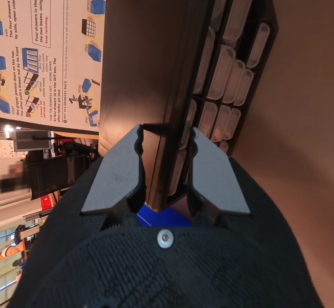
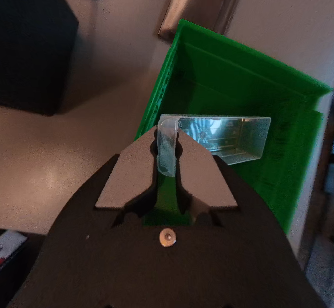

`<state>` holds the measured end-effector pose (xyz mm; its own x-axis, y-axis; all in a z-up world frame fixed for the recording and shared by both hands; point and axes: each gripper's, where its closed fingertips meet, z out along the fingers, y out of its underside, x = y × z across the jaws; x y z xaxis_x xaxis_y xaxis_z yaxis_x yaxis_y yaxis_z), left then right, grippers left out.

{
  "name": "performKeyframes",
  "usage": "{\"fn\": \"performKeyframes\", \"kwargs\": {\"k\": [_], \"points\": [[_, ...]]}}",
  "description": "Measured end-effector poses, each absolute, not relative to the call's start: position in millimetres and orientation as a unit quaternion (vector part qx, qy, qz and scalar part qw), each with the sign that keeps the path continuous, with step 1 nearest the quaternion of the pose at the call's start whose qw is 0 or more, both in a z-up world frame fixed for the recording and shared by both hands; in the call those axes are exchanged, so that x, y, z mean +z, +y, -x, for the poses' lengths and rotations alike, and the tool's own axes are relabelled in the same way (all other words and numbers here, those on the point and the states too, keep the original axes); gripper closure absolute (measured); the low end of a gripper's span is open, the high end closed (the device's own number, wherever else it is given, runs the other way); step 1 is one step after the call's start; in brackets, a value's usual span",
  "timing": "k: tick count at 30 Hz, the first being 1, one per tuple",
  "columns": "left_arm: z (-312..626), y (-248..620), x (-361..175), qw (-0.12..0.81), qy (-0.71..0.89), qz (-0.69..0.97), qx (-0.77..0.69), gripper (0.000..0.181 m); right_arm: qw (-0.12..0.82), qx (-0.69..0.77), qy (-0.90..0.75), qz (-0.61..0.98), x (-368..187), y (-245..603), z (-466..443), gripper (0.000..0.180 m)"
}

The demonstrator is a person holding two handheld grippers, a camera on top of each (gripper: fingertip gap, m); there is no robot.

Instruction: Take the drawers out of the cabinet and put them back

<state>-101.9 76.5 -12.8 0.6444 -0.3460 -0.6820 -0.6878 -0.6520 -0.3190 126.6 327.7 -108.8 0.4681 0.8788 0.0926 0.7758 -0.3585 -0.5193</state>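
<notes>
Drawer, clear thin plastic, looks light, stiff, a bit slippery; right gripper jaws pinch its ribbed front lip over the green box. Left gripper jaws straddle the cabinet edge, half-spread.

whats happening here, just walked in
A person works two handheld grippers. The right gripper is shut on the front tab of a clear plastic drawer, holding it over a green bin. The left gripper is open, its fingers straddling the top front edge of the black drawer cabinet.
</notes>
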Motion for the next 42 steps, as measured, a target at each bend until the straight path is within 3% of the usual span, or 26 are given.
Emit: {"fn": "performKeyframes", "kwargs": {"k": [1,7,8,10,15,21,26,27,28,32,37,42], "points": [[101.9,76.6,-12.8,0.286,0.303,0.859,0.297,0.130,0.240,0.098,-0.502,0.825,-119.8,338.1,-117.8,0.168],[101.5,76.8,-12.7,0.290,0.310,0.857,0.292,0.131,0.203,-0.004,-0.513,0.834,-177.9,387.2,-106.0,0.167],[101.5,76.9,-12.8,0.289,0.311,0.856,0.295,0.131,0.212,-0.008,-0.513,0.832,-178.2,391.7,-106.7,0.161],[101.6,77.0,-12.8,0.287,0.312,0.855,0.298,0.131,0.244,-0.021,-0.513,0.823,-168.7,399.8,-111.7,0.139],[101.3,77.1,-12.7,0.291,0.313,0.855,0.294,0.131,0.354,-0.043,-0.494,0.793,-117.1,408.5,-127.2,0.124],[101.2,77.3,-13.0,0.293,0.303,0.857,0.296,0.131,0.362,0.035,-0.500,0.786,-100.5,379.0,-127.7,0.104],[101.3,76.9,-13.2,0.278,0.298,0.860,0.307,0.131,0.270,0.022,-0.506,0.819,-131.0,365.8,-150.4,0.133],[101.4,76.9,-13.2,0.275,0.299,0.860,0.308,0.131,0.249,0.012,-0.515,0.820,-139.2,362.8,-157.1,0.148],[101.4,76.7,-13.1,0.271,0.299,0.862,0.307,0.131,0.224,0.004,-0.524,0.822,-148.9,358.8,-162.9,0.180],[101.3,76.2,-12.6,0.258,0.301,0.868,0.300,0.131,0.127,-0.030,-0.528,0.839,-191.8,349.8,-181.3,0.180],[101.2,76.1,-12.1,0.262,0.303,0.868,0.292,0.132,0.204,-0.029,-0.523,0.827,-202.5,382.5,-156.9,0.180],[101.1,75.7,-12.0,0.267,0.306,0.867,0.289,0.132,0.307,-0.080,-0.436,0.842,-172.2,423.3,-164.3,0.180]]}}
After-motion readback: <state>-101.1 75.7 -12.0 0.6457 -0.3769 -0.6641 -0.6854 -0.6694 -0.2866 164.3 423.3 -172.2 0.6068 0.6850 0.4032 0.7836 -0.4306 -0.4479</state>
